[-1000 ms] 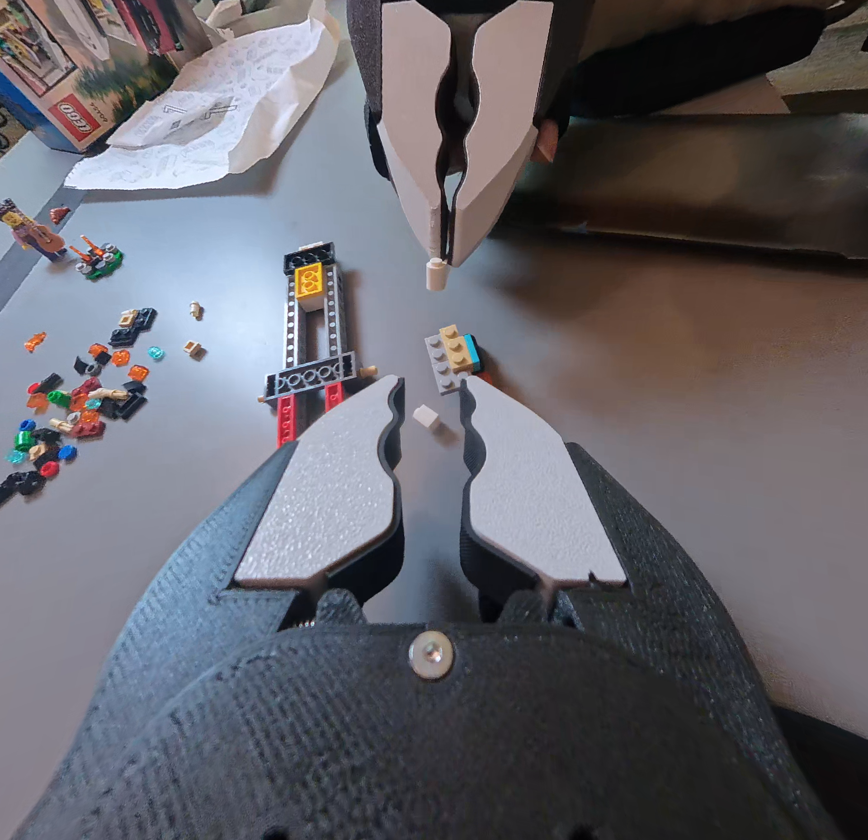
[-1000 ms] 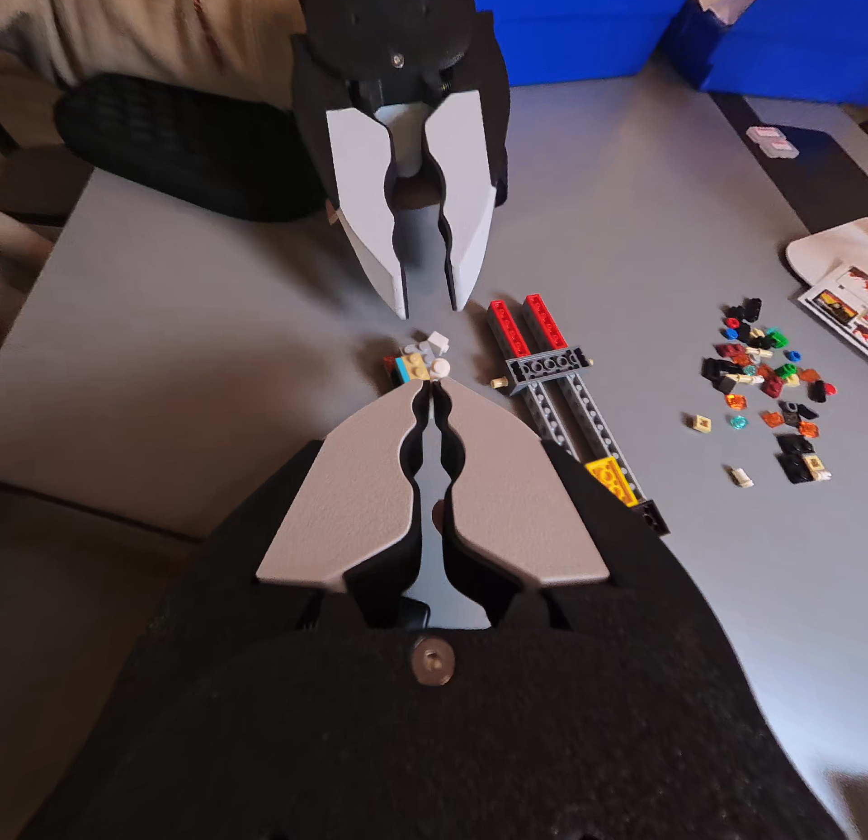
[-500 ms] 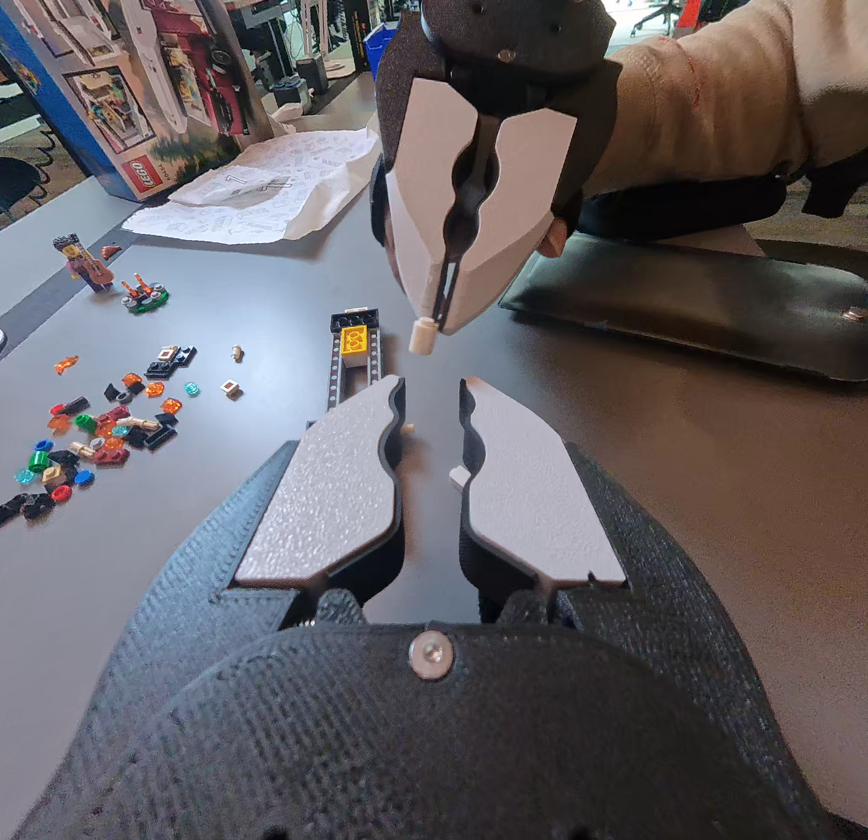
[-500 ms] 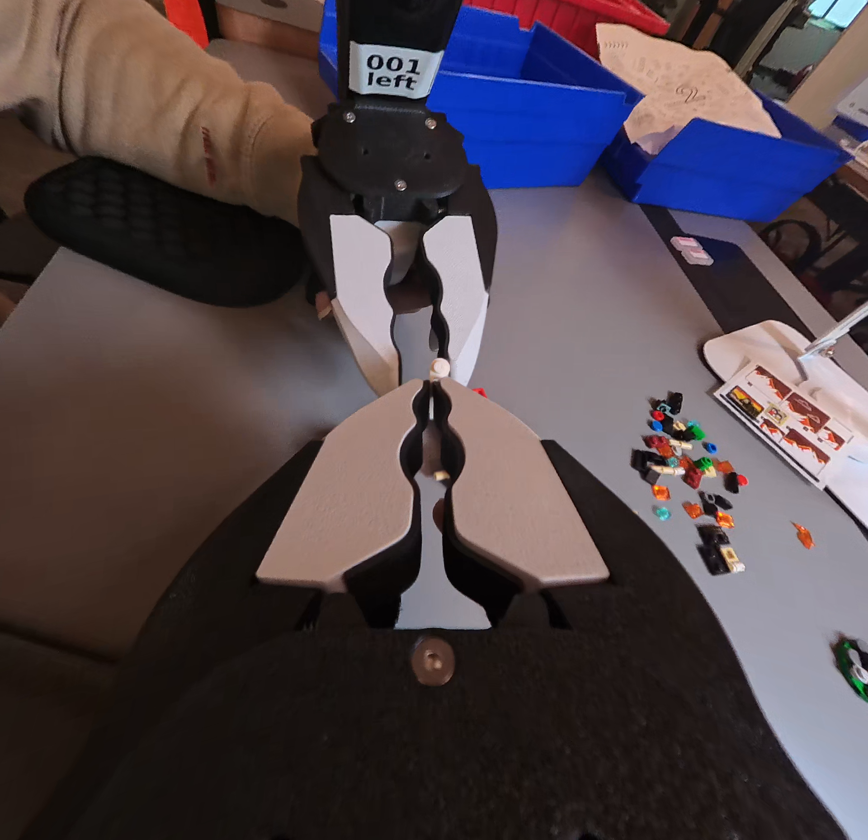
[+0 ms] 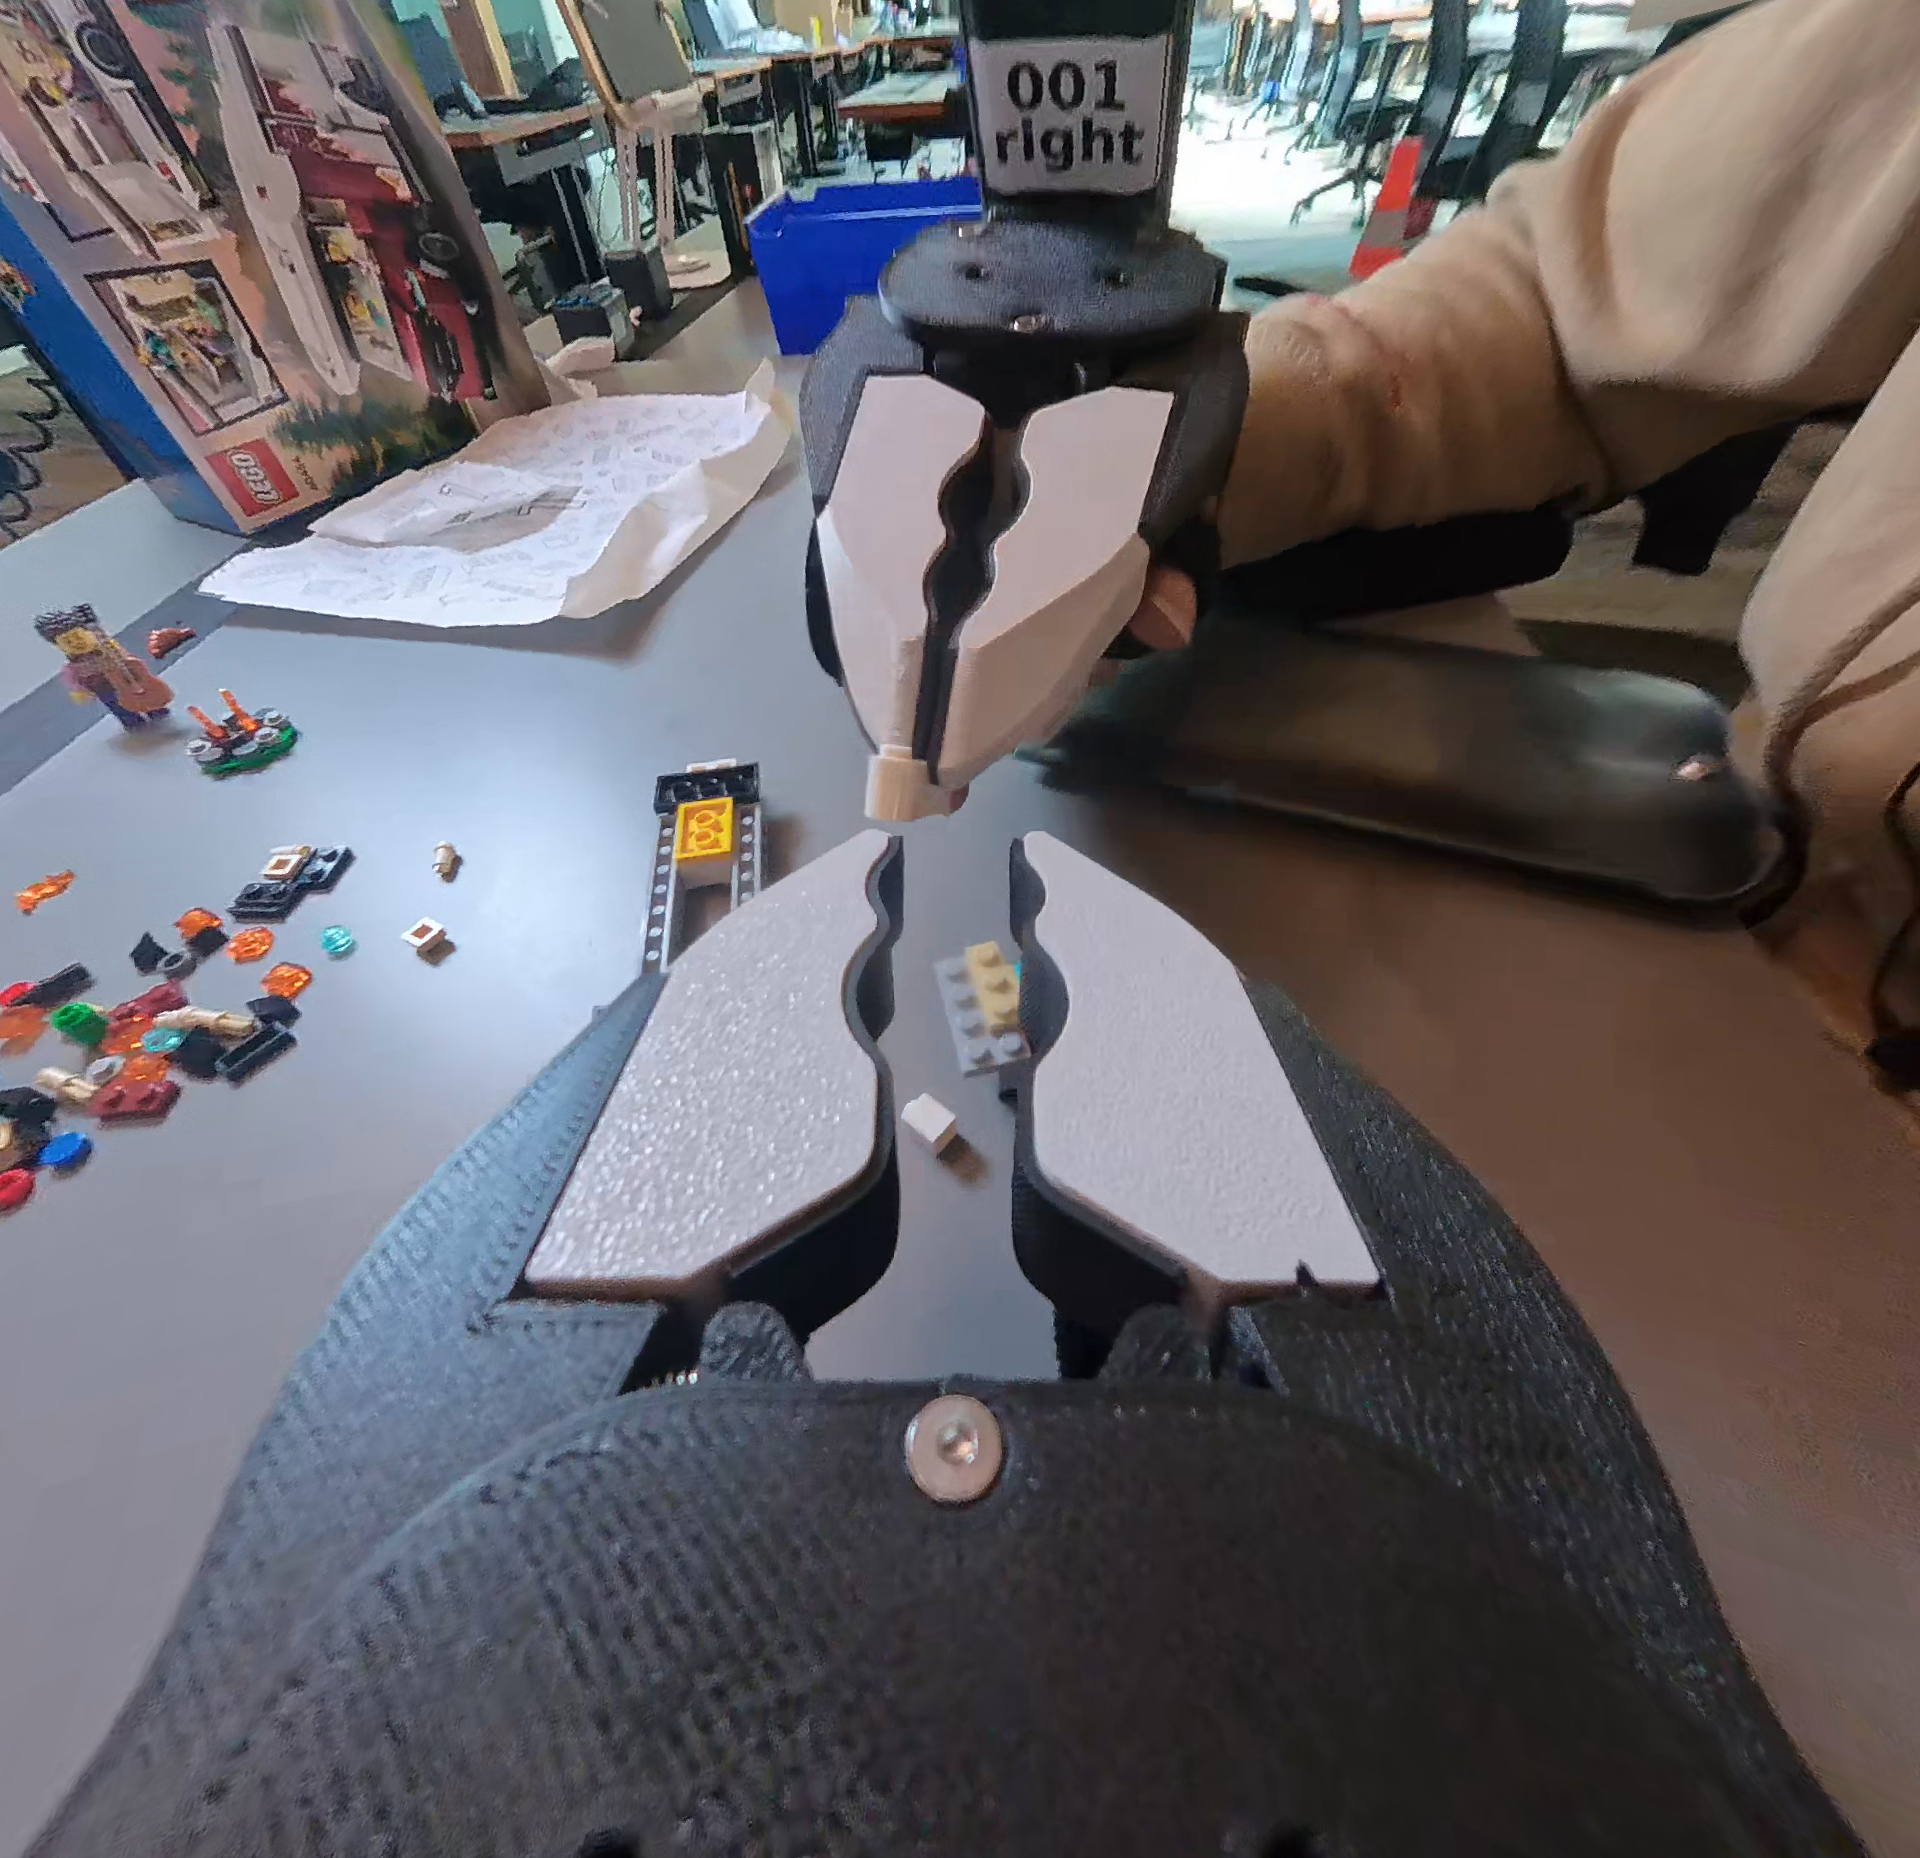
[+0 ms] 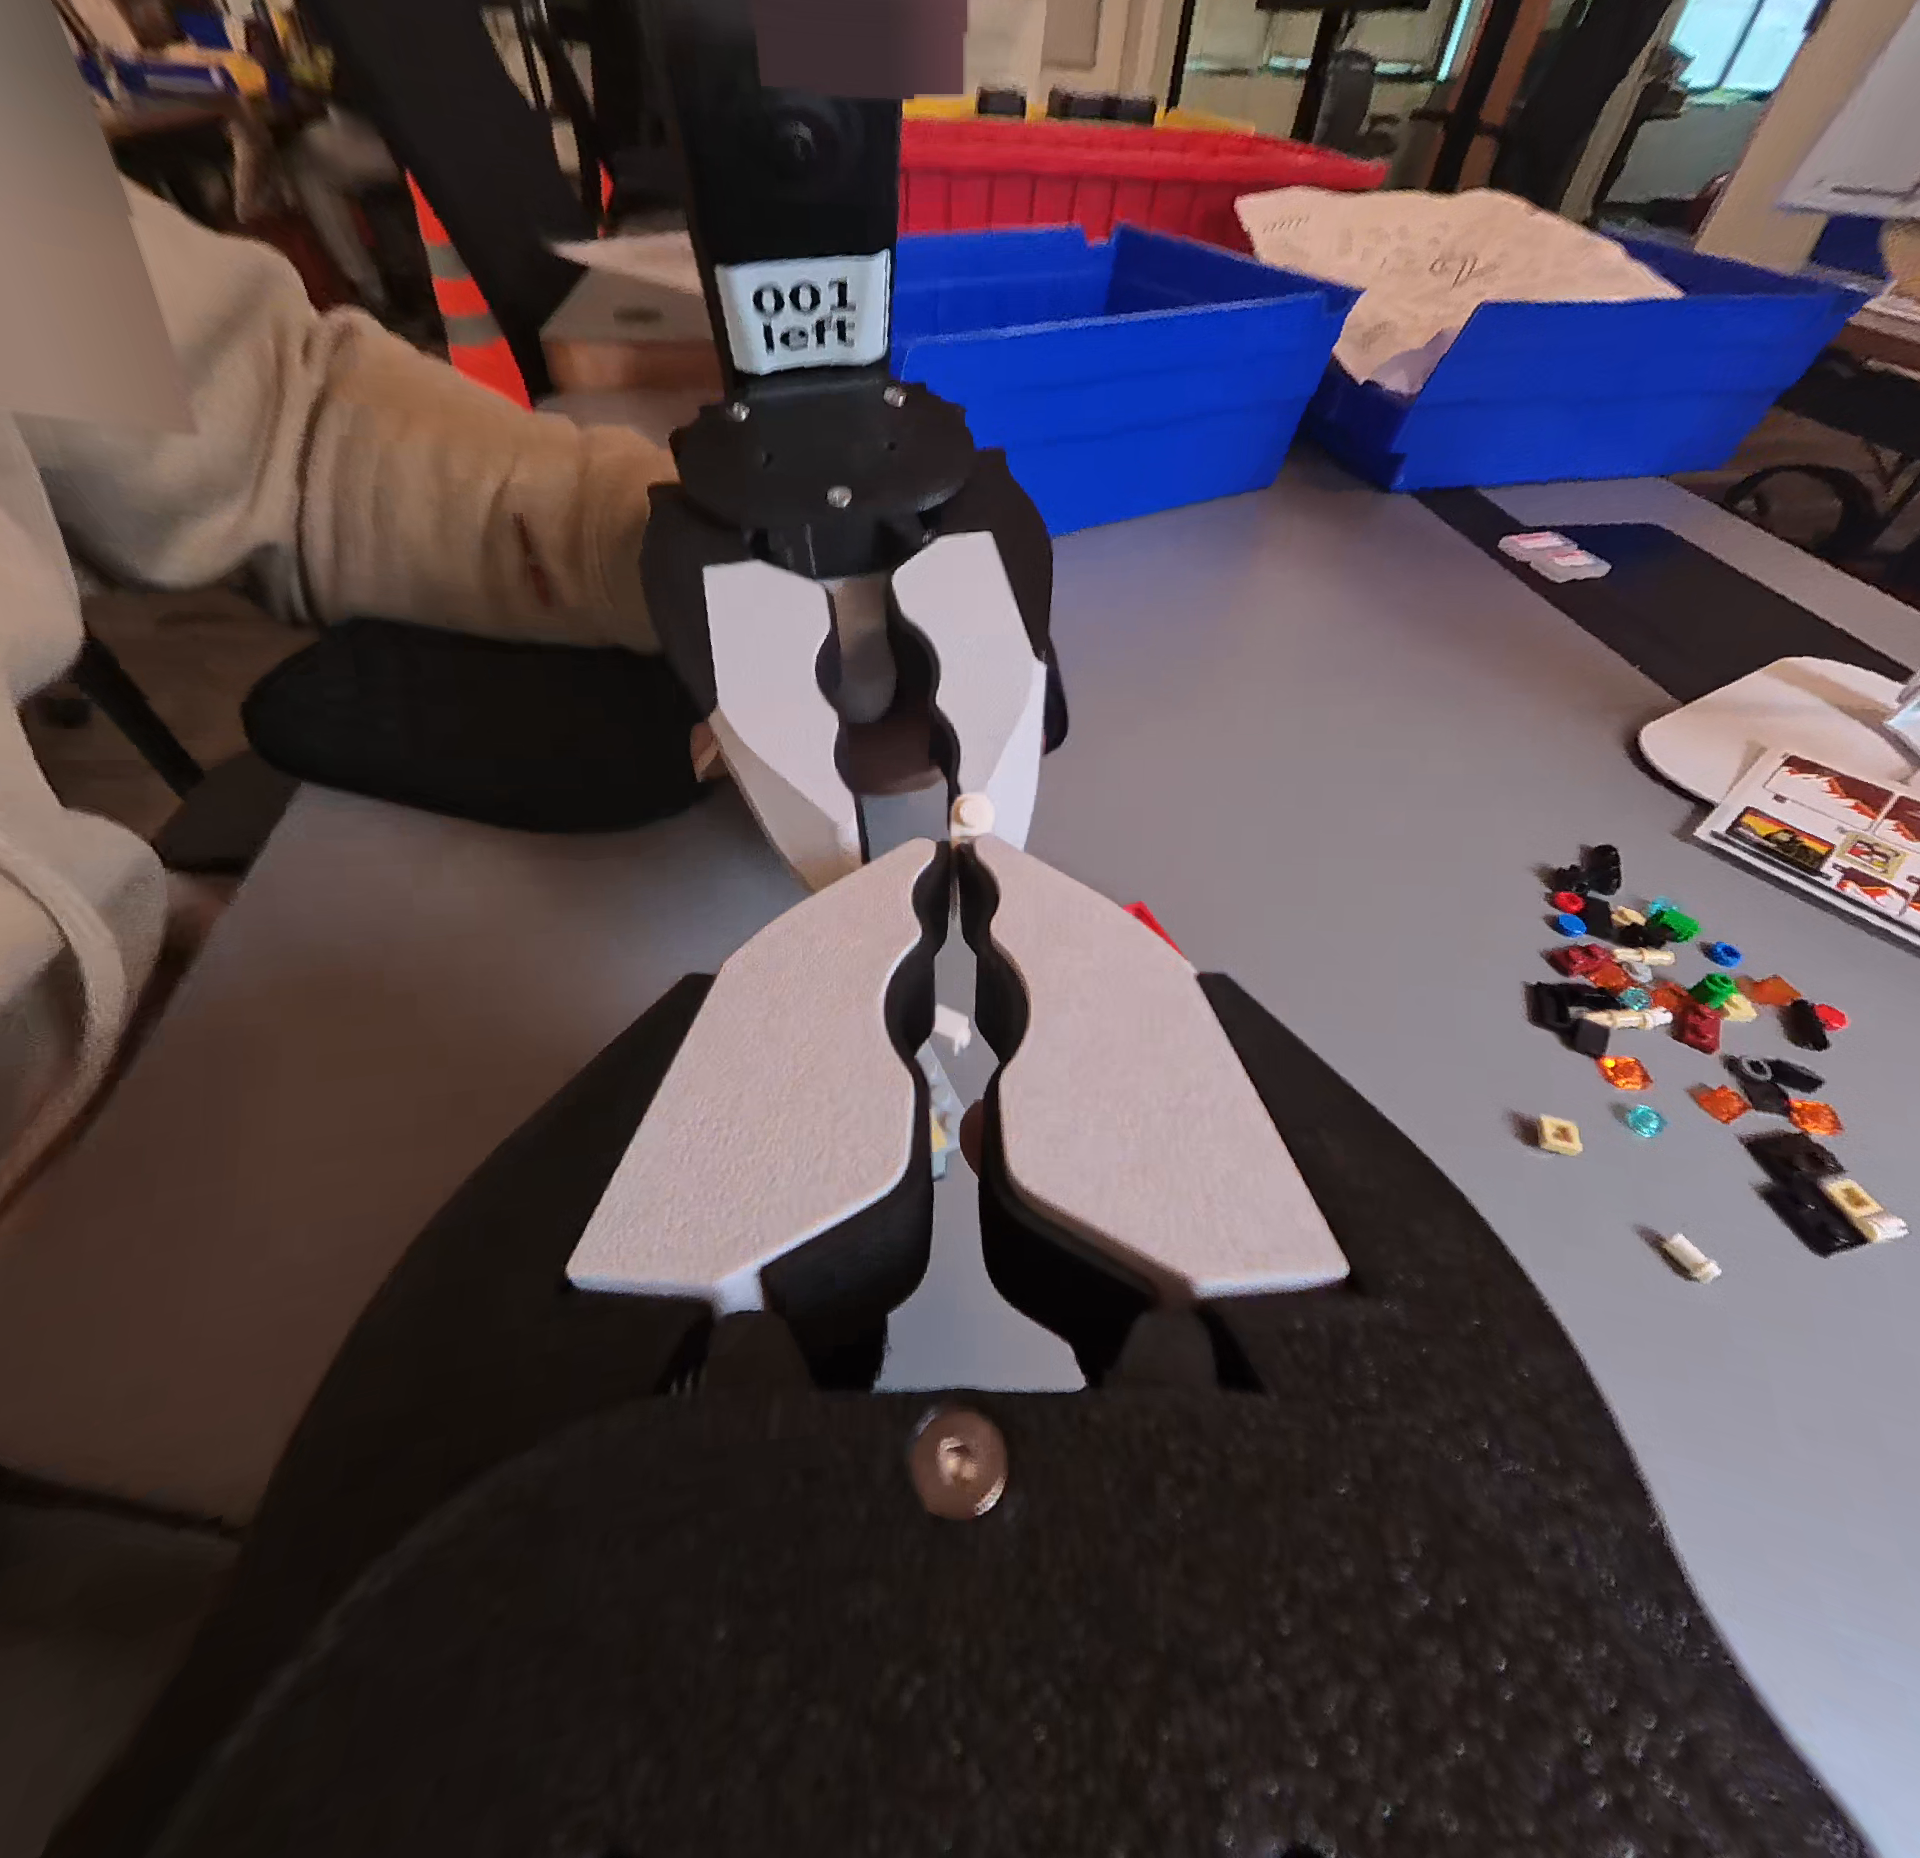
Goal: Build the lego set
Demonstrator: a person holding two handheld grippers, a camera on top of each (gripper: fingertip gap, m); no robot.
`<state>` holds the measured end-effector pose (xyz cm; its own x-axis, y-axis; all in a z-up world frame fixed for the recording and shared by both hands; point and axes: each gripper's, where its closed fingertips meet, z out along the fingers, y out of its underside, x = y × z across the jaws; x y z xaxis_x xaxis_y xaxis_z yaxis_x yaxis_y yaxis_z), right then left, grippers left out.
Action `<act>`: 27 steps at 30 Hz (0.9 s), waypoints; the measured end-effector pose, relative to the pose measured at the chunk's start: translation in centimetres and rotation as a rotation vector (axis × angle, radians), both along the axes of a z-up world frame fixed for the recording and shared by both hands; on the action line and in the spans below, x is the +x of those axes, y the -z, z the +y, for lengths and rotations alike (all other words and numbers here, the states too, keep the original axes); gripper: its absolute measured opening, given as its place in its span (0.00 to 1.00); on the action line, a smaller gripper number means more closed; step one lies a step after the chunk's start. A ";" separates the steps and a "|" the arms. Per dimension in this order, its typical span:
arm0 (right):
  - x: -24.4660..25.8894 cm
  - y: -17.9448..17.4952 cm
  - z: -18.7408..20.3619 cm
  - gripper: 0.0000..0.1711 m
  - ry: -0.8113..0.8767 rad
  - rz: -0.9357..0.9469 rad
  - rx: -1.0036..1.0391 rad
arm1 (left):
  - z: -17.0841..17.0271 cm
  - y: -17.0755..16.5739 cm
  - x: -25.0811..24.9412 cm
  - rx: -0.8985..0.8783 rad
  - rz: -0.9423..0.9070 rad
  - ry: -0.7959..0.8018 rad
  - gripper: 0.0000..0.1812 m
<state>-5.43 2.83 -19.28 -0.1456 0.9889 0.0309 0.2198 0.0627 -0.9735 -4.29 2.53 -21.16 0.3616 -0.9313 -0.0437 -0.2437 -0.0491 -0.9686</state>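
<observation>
My right gripper (image 6: 961, 852) is shut on a small white round piece (image 6: 972, 816), held above the table; it also shows in the left wrist view (image 5: 928, 769) with the white piece (image 5: 894, 788) at its tips. My left gripper (image 5: 954, 852) is open and empty, facing the right one tip to tip. Below it on the table lie a small grey, tan and teal assembly (image 5: 985, 998) and a loose white cube (image 5: 930, 1122). A long grey frame with a yellow brick (image 5: 704, 832) lies to the left.
A pile of small loose coloured pieces (image 5: 135, 1019) lies at the left, also in the right wrist view (image 6: 1704, 1008). A minifigure (image 5: 104, 665), paper bag (image 5: 520, 530) and set box (image 5: 229, 229) stand behind. Blue bins (image 6: 1351, 374), a sticker sheet (image 6: 1829, 842) and black arm pads (image 5: 1455, 759) border the space. Left and right tips are no more than a few centimetres apart. Between my left fingertips and the loose white cube (image 5: 930, 1122) there is roughly 7 cm.
Both grippers have lifted and tilted up from the table. The right gripper has carried the white piece up with it; the grey and tan assembly and white cube stay on the table.
</observation>
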 end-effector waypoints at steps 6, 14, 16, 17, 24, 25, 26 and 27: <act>-0.3 -3.7 -0.1 0.01 0.008 0.215 -0.246 | -0.3 -2.1 0.6 -0.033 -0.127 -0.006 0.11; -0.4 -4.6 -0.5 0.01 -0.041 0.303 -0.415 | -0.3 -4.6 0.4 -0.012 -0.256 -0.056 0.05; -0.4 -4.5 -0.5 0.01 -0.056 0.308 -0.457 | -0.2 -4.8 0.2 -0.010 -0.264 -0.066 0.02; -0.4 -4.4 -0.5 0.01 -0.060 0.308 -0.467 | -0.1 -4.8 0.1 -0.010 -0.261 -0.070 0.02; -0.4 -4.0 -0.4 0.01 -0.057 0.289 -0.444 | -0.1 -4.4 0.0 -0.029 -0.241 -0.066 0.01; -0.4 -4.0 -0.4 0.01 -0.055 0.287 -0.437 | -0.1 -4.4 -0.1 -0.037 -0.241 -0.061 0.01; -0.3 -4.0 -0.4 0.01 -0.056 0.283 -0.428 | -0.2 -4.3 -0.1 -0.047 -0.242 -0.052 0.01; -0.3 -3.9 -0.5 0.01 -0.054 0.279 -0.419 | -0.2 -4.3 -0.1 -0.052 -0.242 -0.048 0.01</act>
